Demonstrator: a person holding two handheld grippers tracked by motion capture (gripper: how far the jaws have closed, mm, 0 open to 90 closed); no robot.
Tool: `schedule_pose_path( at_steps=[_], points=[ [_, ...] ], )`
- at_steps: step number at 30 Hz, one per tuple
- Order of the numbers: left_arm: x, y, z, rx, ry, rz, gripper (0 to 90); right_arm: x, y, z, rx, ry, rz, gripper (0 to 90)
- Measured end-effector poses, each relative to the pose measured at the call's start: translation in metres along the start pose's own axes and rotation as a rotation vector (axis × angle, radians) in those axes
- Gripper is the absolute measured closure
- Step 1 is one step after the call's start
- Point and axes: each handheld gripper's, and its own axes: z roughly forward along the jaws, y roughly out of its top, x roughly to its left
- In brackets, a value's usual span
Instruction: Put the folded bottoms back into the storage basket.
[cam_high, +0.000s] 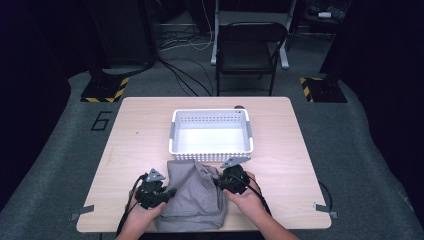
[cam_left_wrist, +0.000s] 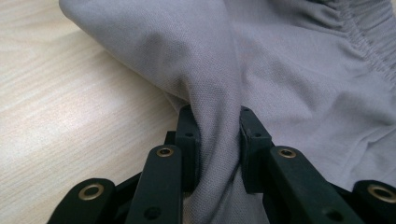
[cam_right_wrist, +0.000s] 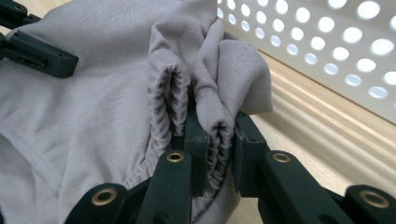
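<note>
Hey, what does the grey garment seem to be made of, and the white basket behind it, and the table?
Grey garment: woven or fine-knit fabric, matte; a fine grain shows, it folds softly, and one edge is gathered, likely elastic.
White basket: looks like moulded plastic, smooth, its walls pierced with rows of round holes.
Table: pale wood-grain top, probably laminate with a slight sheen.

A recording studio or lab setup: a wooden table (cam_high: 150, 130) stands on grey carpet (cam_high: 65, 150) between black curtains (cam_high: 30, 75), with hazard-striped stand bases (cam_high: 105, 90), loose cables (cam_high: 185, 75) across the floor, a folding chair (cam_high: 247, 52), and a floor mark reading 6 (cam_high: 101, 121).
</note>
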Motion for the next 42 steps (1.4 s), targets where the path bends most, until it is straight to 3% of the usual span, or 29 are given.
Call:
schedule_pose_path(
  at_steps=[5,8,10,17,21,30,31,34,36,37,39,40,42],
  points=[
    [0.001,0.004,-0.008,-0.013,-0.029,-0.006,74.5,-0.001,0.003,-0.012,-0.033,-0.001,0.003,78.2],
    [0.0,0.006,-0.011,-0.025,-0.035,-0.017,74.4,-0.003,0.003,-0.015,-0.038,0.002,0.013,78.1],
    [-0.002,0.007,-0.013,-0.027,-0.032,-0.002,74.4,-0.002,0.004,-0.018,-0.038,0.007,0.016,78.1],
    [-0.008,0.01,-0.014,-0.01,-0.05,-0.002,74.3,-0.003,0.006,-0.022,-0.033,0.008,0.016,77.7],
    [-0.01,0.011,-0.016,-0.021,-0.039,-0.002,74.3,-0.003,0.009,-0.027,-0.008,0.022,0.058,77.6],
    [-0.014,0.019,-0.023,-0.032,-0.007,-0.015,74.3,-0.001,0.015,-0.036,-0.037,-0.019,0.059,77.7],
    [-0.014,0.02,-0.023,-0.041,-0.004,-0.033,74.3,0.0,0.016,-0.038,-0.023,-0.016,0.087,77.7],
    [-0.015,0.022,-0.024,-0.046,0.005,-0.061,74.3,-0.004,0.018,-0.038,-0.017,-0.03,0.091,77.8],
    [-0.017,0.026,-0.024,-0.048,0.002,-0.062,74.3,-0.003,0.021,-0.038,0.008,-0.039,0.105,77.8],
    [-0.018,0.028,-0.024,-0.055,0.009,-0.053,74.3,-0.004,0.022,-0.039,0.022,-0.048,0.075,77.8],
    [-0.02,0.031,-0.026,-0.055,0.009,-0.055,74.2,-0.003,0.025,-0.04,0.047,-0.057,0.085,77.8],
    [-0.02,0.032,-0.027,-0.046,0.004,-0.054,74.3,-0.005,0.027,-0.041,0.046,-0.056,0.066,77.8],
    [-0.021,0.036,-0.028,-0.045,0.01,-0.048,74.3,-0.006,0.031,-0.044,0.053,-0.049,0.08,77.8]
  ],
)
